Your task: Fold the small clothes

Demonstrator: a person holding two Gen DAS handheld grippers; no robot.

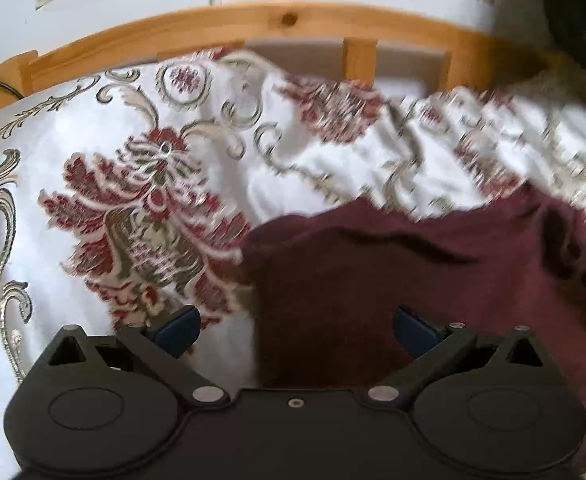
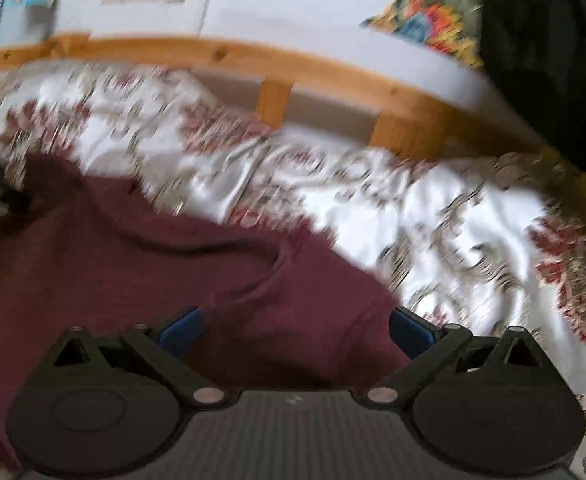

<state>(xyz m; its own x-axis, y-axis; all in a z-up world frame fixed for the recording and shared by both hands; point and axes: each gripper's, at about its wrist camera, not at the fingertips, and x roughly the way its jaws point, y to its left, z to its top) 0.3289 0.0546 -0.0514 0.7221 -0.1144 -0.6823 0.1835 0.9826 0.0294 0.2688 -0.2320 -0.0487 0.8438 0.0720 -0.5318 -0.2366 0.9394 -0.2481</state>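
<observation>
A maroon garment (image 1: 393, 276) lies on a white bedspread with red floral print (image 1: 133, 184). In the left wrist view its left edge runs under my left gripper (image 1: 295, 330), which stands open, blue pads wide apart and nothing pinched between them. The right wrist view shows the same maroon garment (image 2: 133, 260) with a curved seam and a fold. My right gripper (image 2: 295, 330) is open above the garment's right part, near its right edge, blue pads apart and clear of the cloth. Both views are blurred.
A wooden bed rail (image 1: 253, 24) with short posts runs along the far side of the bedspread (image 2: 433, 216), white wall behind. A dark object (image 2: 553, 64) stands at the upper right, with colourful patterned cloth (image 2: 425, 20) beside it.
</observation>
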